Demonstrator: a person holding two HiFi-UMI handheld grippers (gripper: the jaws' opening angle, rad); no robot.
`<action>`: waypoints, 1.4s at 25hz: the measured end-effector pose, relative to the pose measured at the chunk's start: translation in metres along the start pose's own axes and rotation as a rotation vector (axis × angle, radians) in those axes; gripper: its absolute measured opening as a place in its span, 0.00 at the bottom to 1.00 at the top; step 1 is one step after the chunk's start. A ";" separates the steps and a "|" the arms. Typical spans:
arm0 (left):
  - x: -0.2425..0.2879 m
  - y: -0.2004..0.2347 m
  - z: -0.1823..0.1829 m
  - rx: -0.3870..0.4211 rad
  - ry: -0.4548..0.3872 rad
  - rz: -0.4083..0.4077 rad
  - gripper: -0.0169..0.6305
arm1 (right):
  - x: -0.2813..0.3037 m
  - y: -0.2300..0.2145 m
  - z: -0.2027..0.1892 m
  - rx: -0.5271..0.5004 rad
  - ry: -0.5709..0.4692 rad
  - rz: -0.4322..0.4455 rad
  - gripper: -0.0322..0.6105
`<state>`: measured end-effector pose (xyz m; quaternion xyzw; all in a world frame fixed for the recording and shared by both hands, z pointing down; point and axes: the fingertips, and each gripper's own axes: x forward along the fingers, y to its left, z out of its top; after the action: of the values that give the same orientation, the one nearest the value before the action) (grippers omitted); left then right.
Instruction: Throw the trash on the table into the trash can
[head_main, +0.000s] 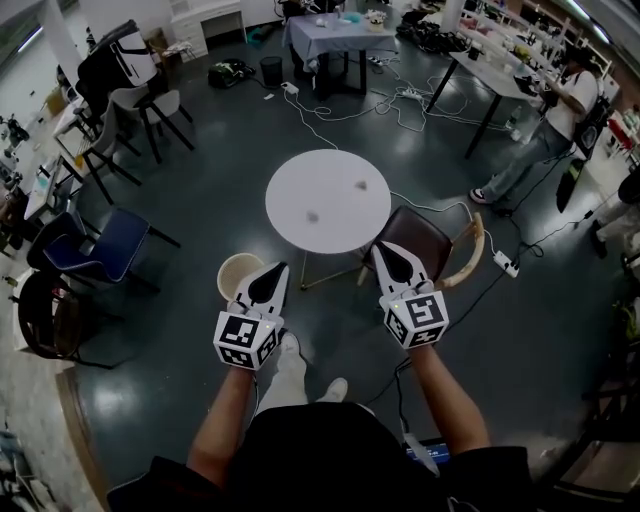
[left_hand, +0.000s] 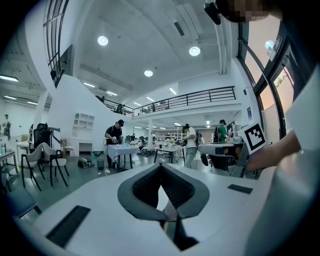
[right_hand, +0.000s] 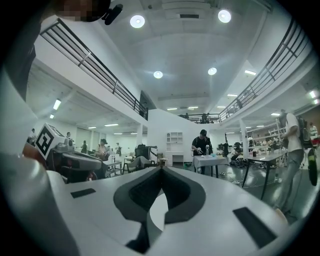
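Beige trash can (head_main: 232, 276) shows only in head view, nr left gripper (head_main: 281, 267).

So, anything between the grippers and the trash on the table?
Nothing on top: the near scrap and far scrap lie in the open on the table. The brown chair sits at its near right edge, by the right gripper; the left gripper has a freer line.

The head view looks steeply down onto the round white worktop (head_main: 327, 200); both gripper views face level across the hall, sharing the distant cloth-covered worktop (left_hand: 122, 150).
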<state>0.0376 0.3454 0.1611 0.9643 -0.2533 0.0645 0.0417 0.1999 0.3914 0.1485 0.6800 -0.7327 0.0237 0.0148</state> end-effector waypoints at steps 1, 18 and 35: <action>0.003 0.005 -0.001 -0.004 0.002 -0.003 0.05 | 0.006 0.000 -0.002 0.001 0.003 -0.001 0.07; 0.110 0.120 -0.001 -0.018 0.045 -0.089 0.05 | 0.146 -0.037 -0.017 0.008 0.067 -0.071 0.07; 0.152 0.217 -0.015 -0.049 0.087 -0.195 0.05 | 0.248 -0.025 -0.022 -0.008 0.140 -0.136 0.07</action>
<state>0.0599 0.0857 0.2082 0.9794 -0.1576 0.0958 0.0825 0.2056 0.1439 0.1846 0.7247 -0.6821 0.0670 0.0705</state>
